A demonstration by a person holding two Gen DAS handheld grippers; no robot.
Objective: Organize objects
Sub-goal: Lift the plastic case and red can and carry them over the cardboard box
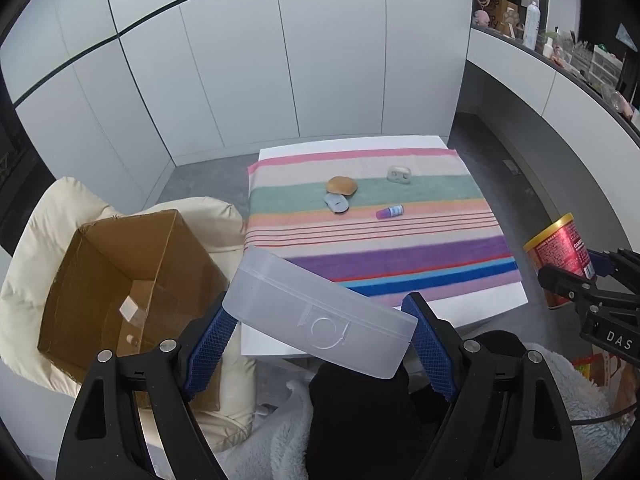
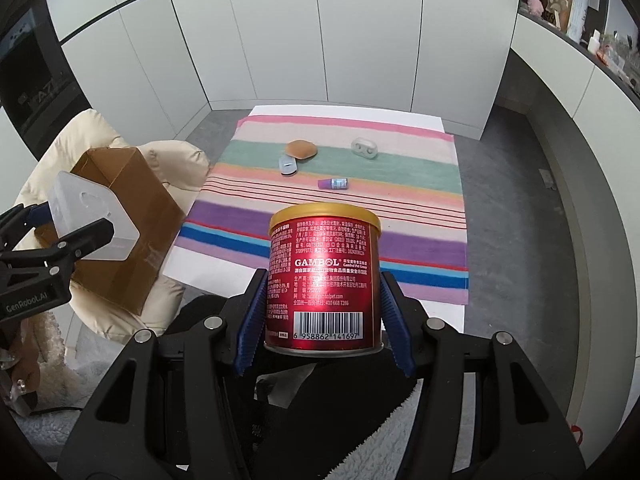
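My left gripper [image 1: 320, 344] is shut on a translucent grey plastic box [image 1: 320, 316], held tilted in the air beside the open cardboard box [image 1: 120, 280]; it also shows in the right wrist view [image 2: 94, 220]. My right gripper [image 2: 324, 316] is shut on a red Gambol can [image 2: 324, 276] with a gold rim, held upright near the table's front edge; the can shows in the left wrist view [image 1: 560, 252]. On the striped cloth [image 2: 420, 184] lie a brown bun-like object [image 2: 301, 148], a grey-blue flat device [image 2: 288, 166], a small purple bottle [image 2: 333, 183] and a white earbud case [image 2: 364, 148].
The cardboard box [image 2: 128, 220] sits on a cream padded chair [image 1: 36, 240] left of the white table [image 1: 492, 308]. White cabinets stand behind. A cluttered shelf [image 1: 560, 44] runs along the right. Grey floor surrounds the table.
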